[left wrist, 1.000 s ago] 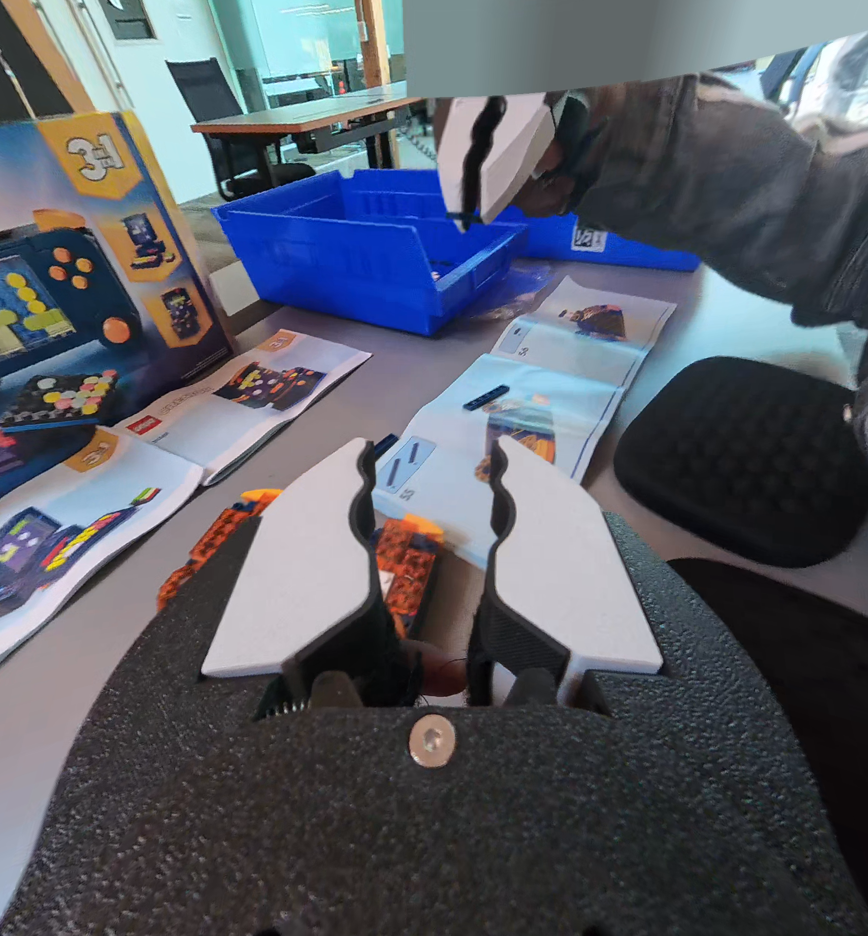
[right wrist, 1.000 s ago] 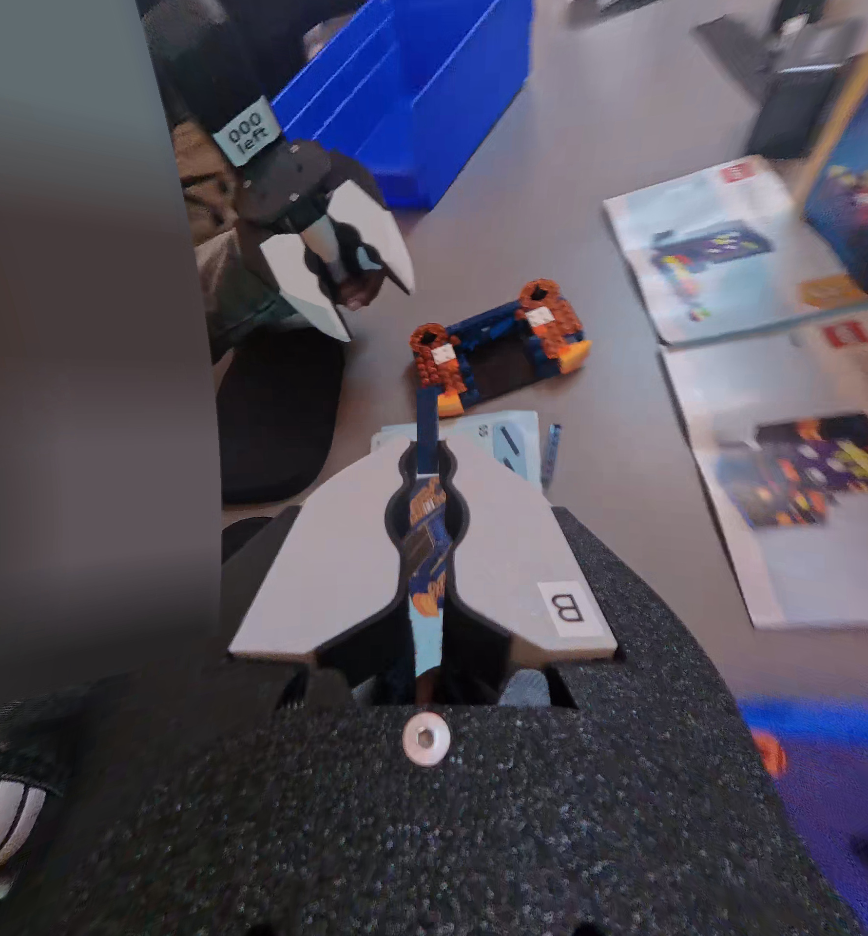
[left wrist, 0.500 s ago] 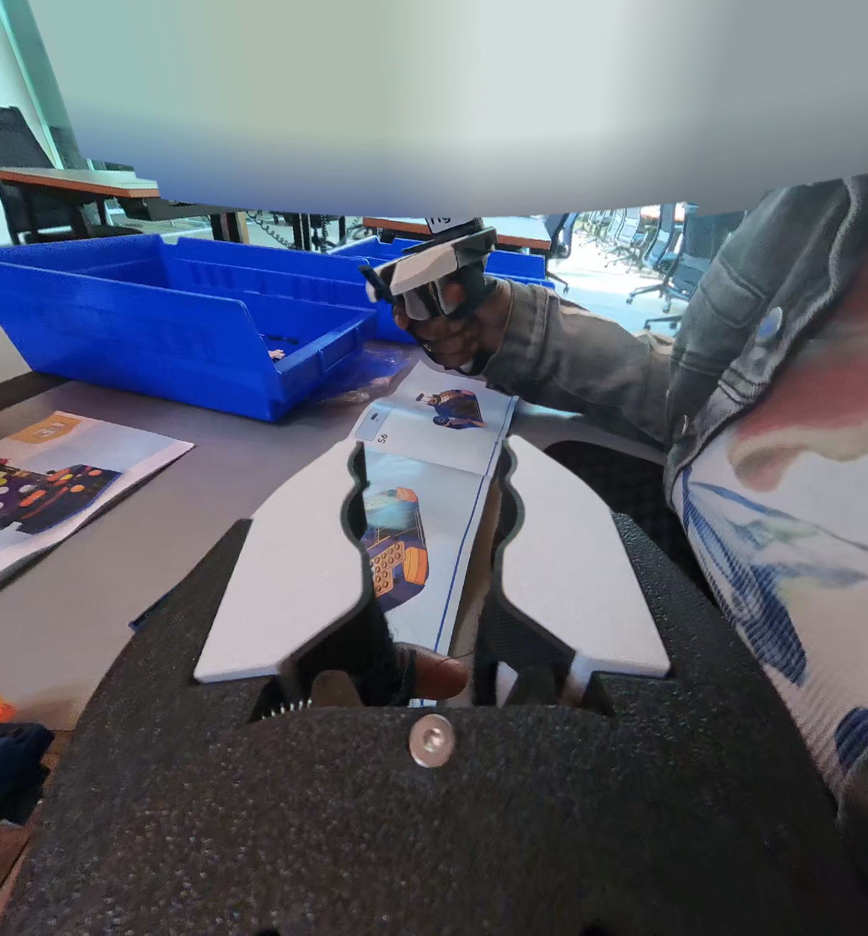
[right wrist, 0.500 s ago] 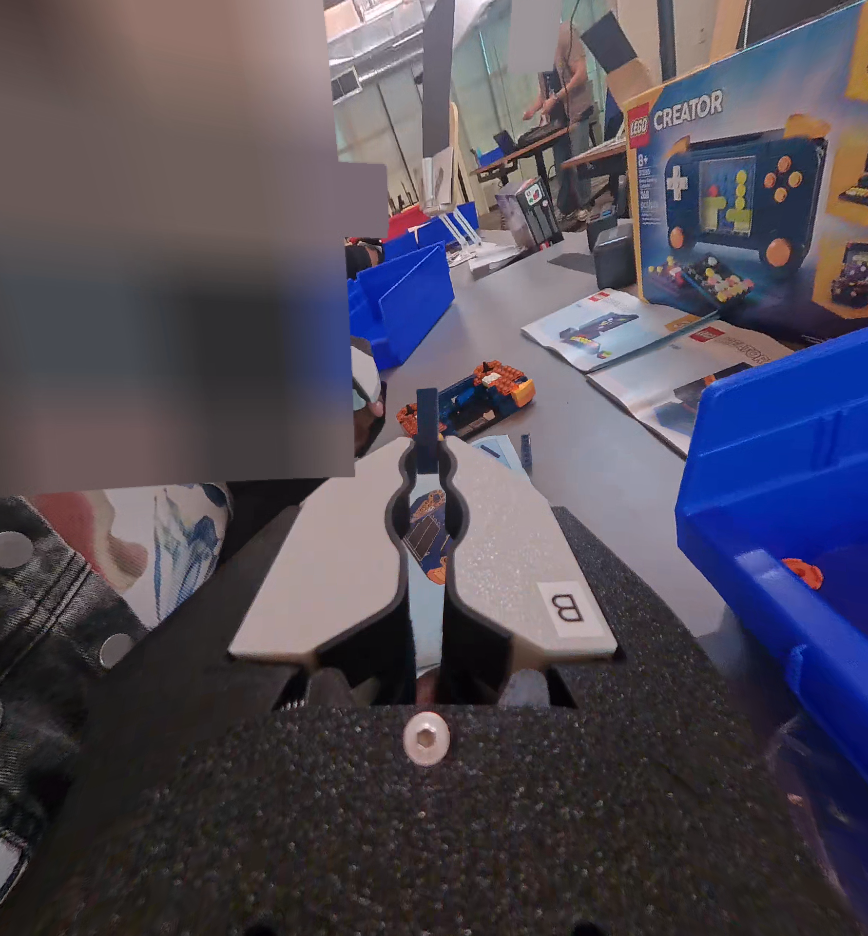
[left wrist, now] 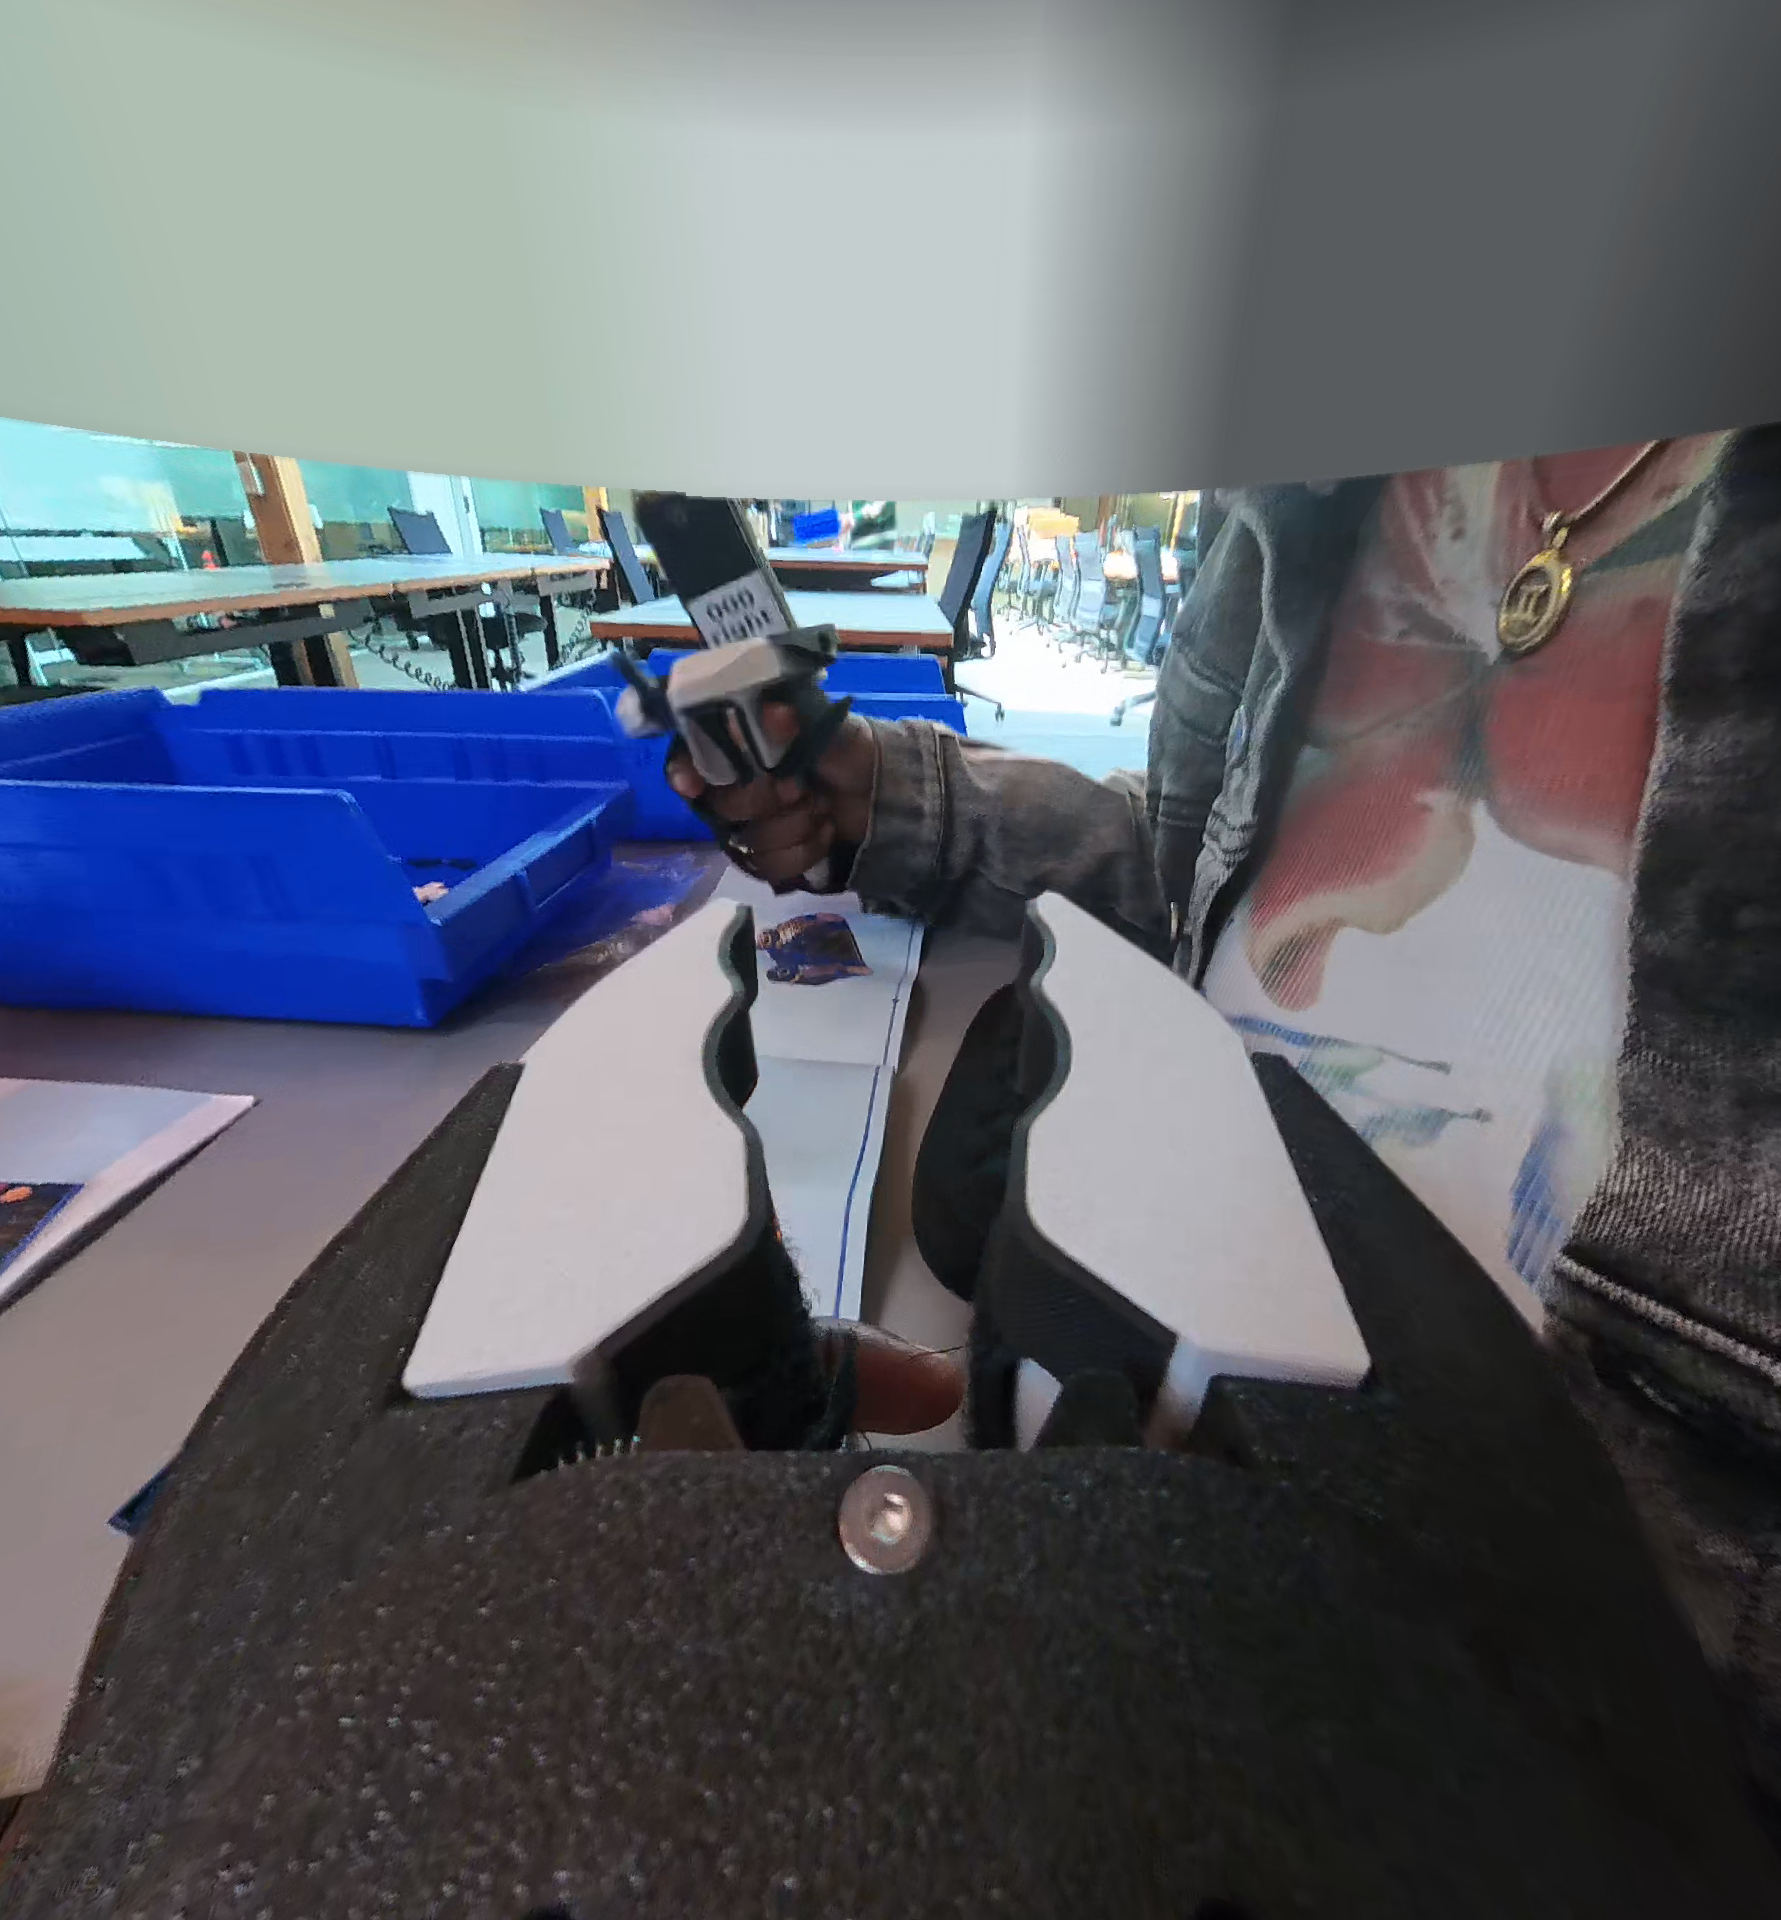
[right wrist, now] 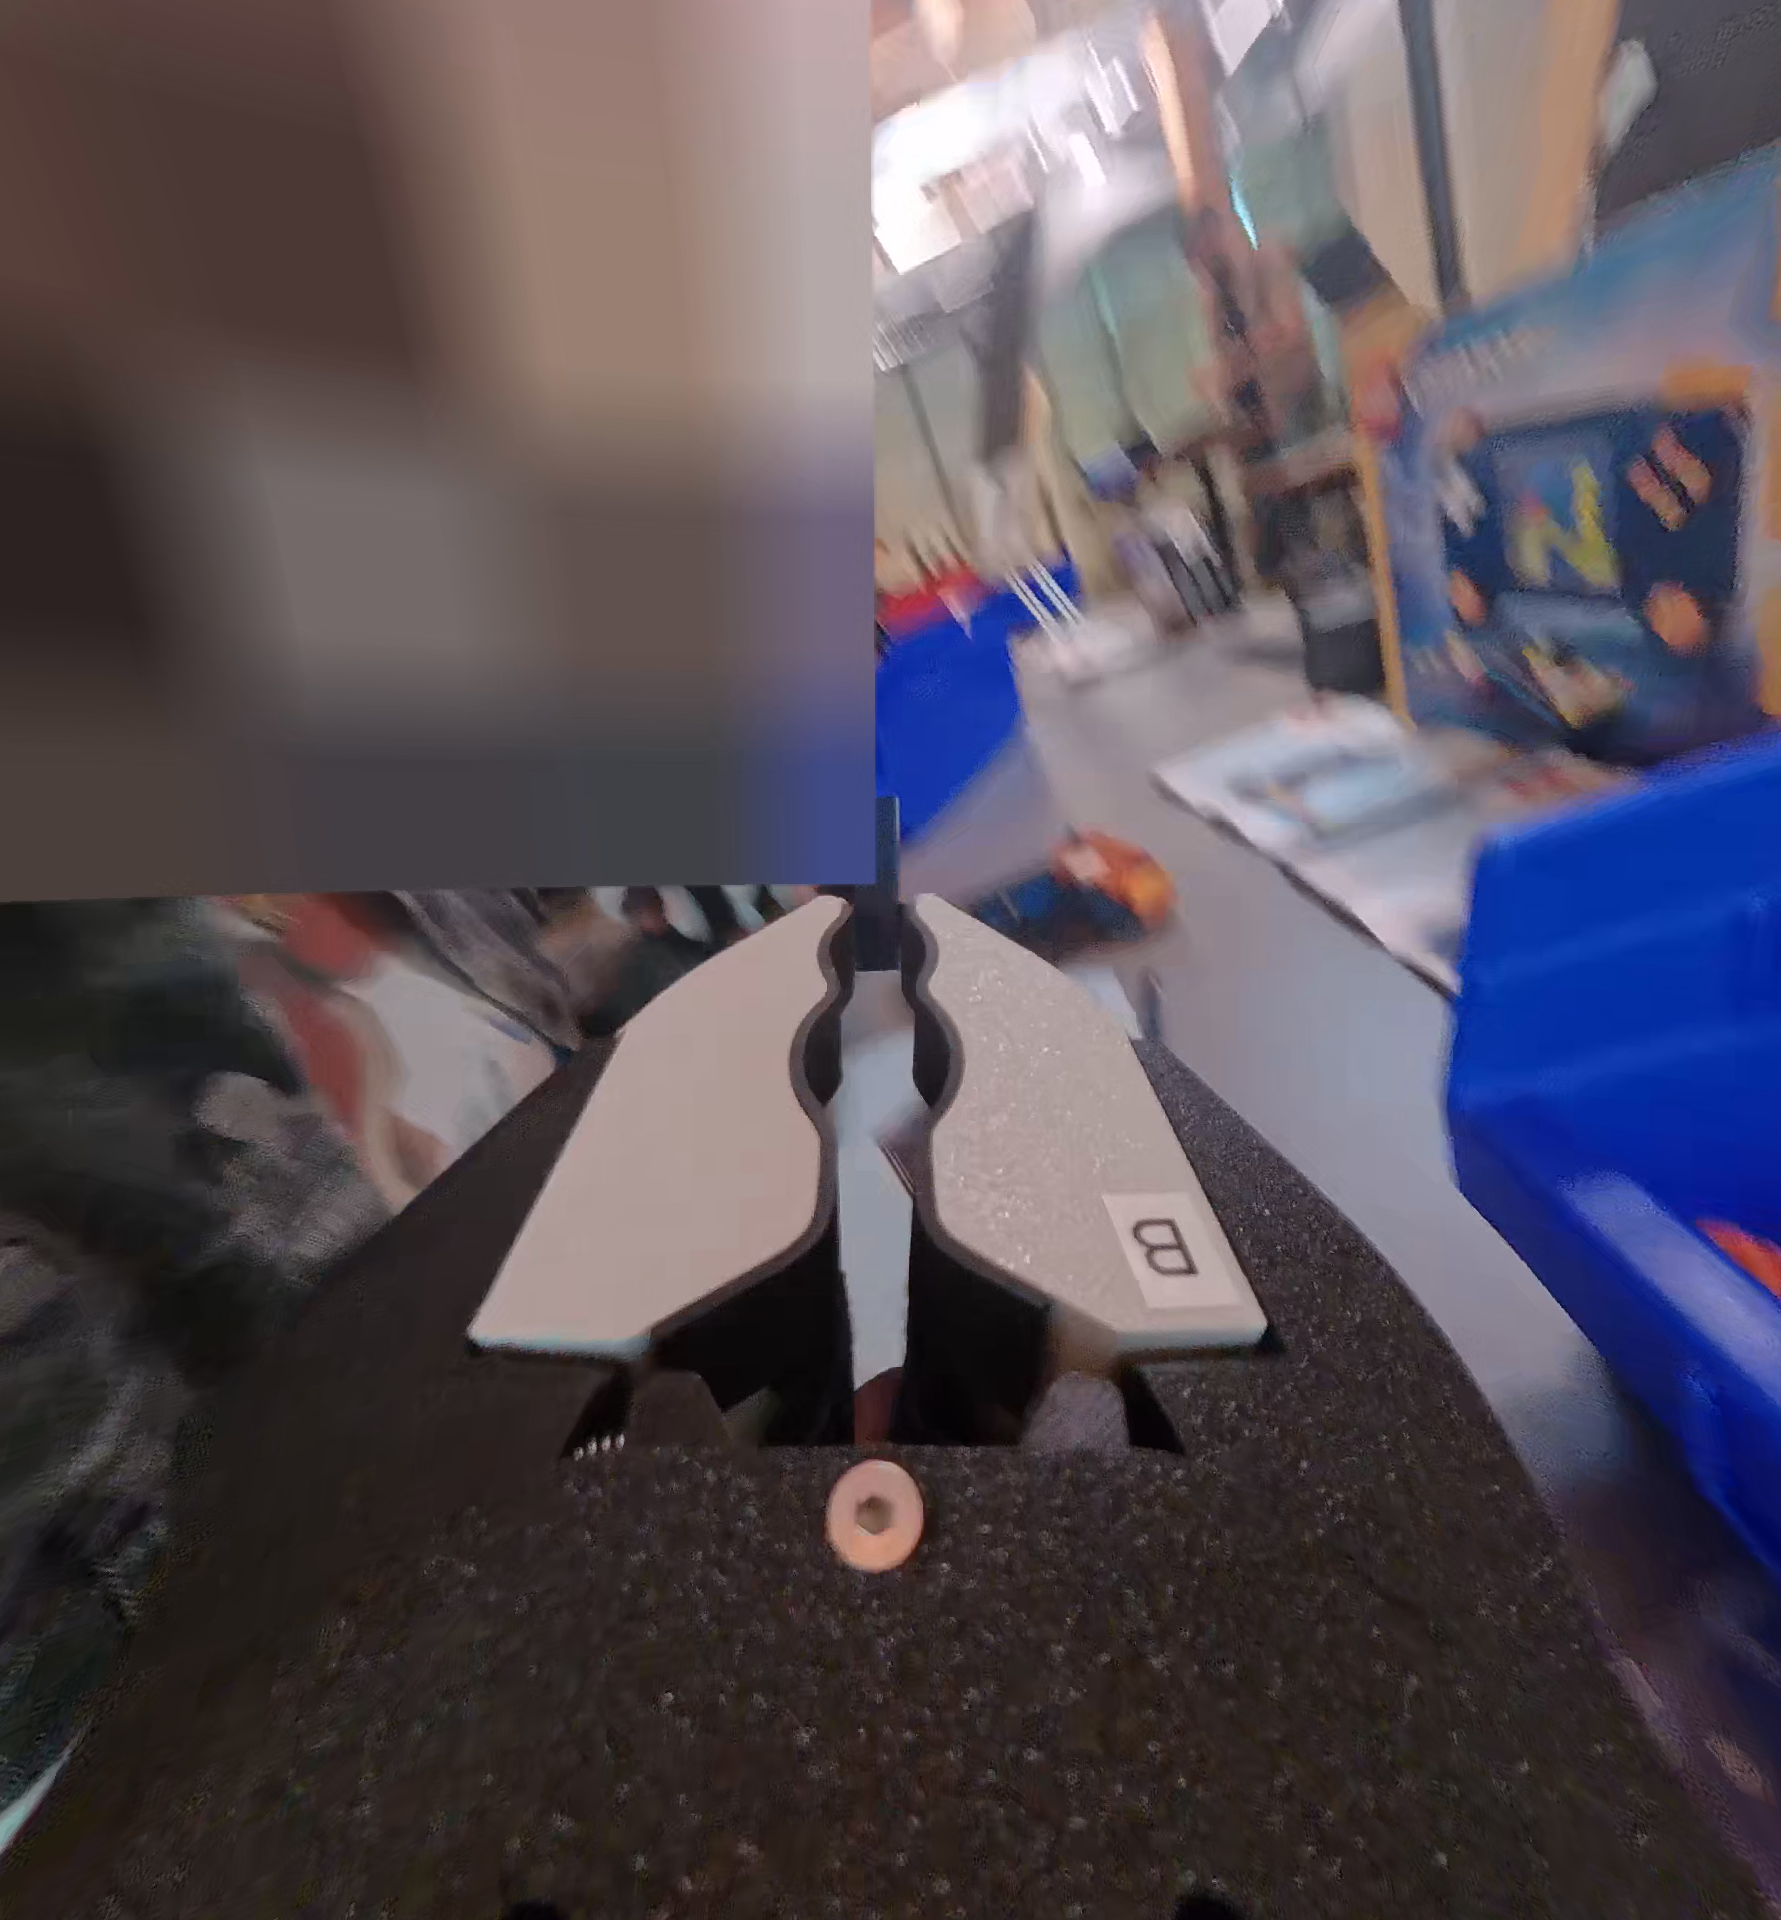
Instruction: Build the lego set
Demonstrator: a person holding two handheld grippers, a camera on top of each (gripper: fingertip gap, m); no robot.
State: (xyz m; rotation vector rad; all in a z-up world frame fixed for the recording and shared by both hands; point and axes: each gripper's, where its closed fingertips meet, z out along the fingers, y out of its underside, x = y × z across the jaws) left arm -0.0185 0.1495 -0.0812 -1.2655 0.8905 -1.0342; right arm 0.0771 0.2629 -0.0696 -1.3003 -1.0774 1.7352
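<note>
**Right gripper clamped on a thin dark blue piece; left gripper open over booklet**

Left gripper (left wrist: 886, 935): jaws stand well apart, nothing between the pads. It hovers above the grey table (left wrist: 346, 1091), over the near edge of an open instruction booklet (left wrist: 824, 997) whose printed page shows between the fingers. A black pad (left wrist: 969, 1143) lies just right of that booklet.

Right gripper (right wrist: 878, 914): jaws nearly together, both pads pressed on a thin dark blue piece (right wrist: 884, 831) that sticks up and forward past the fingertips. In the left wrist view the same gripper (left wrist: 647, 707) is raised above the table on the far side, gripped by a hand (left wrist: 782, 821) in a grey denim sleeve, piece visible at its tip.

Surroundings: blue bin (left wrist: 242, 831) far left of the open booklet; a second blue bin (right wrist: 1644, 1039) just right of the right gripper. A partly built orange and blue brick model (right wrist: 1094, 894) sits on the table beyond the right fingertips, blurred. More booklets (right wrist: 1385, 821) and a blue toy box (right wrist: 1592, 520) stand farther right
</note>
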